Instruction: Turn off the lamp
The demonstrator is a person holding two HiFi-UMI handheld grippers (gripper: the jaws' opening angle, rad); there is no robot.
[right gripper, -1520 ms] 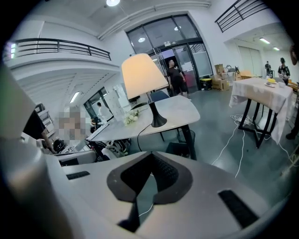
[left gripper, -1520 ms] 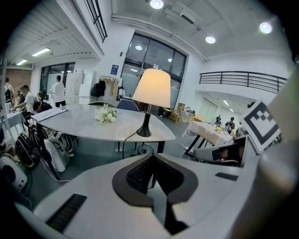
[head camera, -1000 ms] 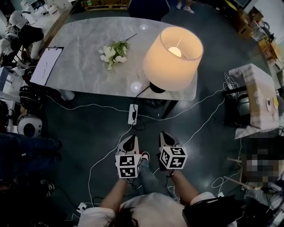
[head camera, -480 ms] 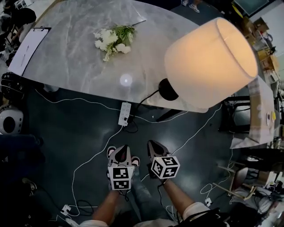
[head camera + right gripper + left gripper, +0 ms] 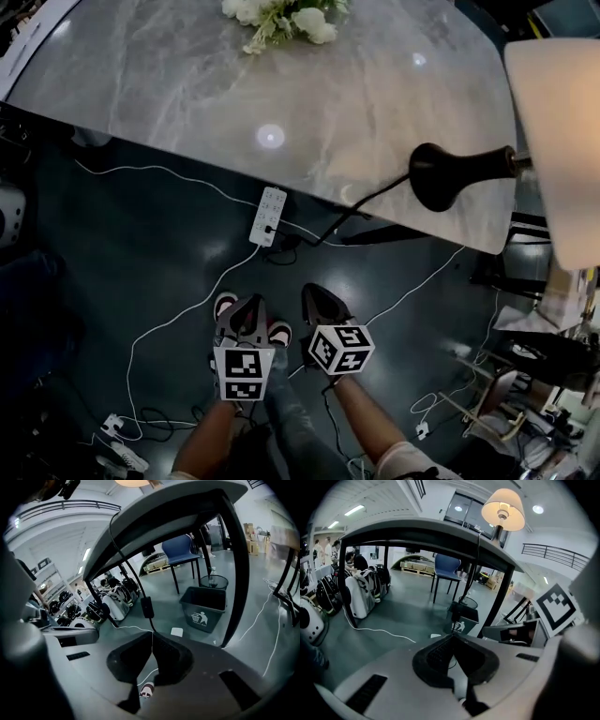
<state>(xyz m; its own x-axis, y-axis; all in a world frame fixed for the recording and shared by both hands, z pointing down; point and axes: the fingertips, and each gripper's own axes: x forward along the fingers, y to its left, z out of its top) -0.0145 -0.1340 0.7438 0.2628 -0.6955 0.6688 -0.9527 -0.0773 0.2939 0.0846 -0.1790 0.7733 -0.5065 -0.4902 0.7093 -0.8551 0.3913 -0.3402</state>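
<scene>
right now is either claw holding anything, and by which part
Nothing is held. The left claw and the right claw are both shut and empty, above the floor.

Cream lampshade [image 5: 558,141], black lamp base [image 5: 442,175], grey veined marble tabletop [image 5: 169,84], white flowers [image 5: 286,13], blue chair [image 5: 447,568].

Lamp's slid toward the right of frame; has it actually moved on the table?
No. The lamp base still sits at the near edge of the table, cord dropping over it as before; only the head view has shifted.
</scene>
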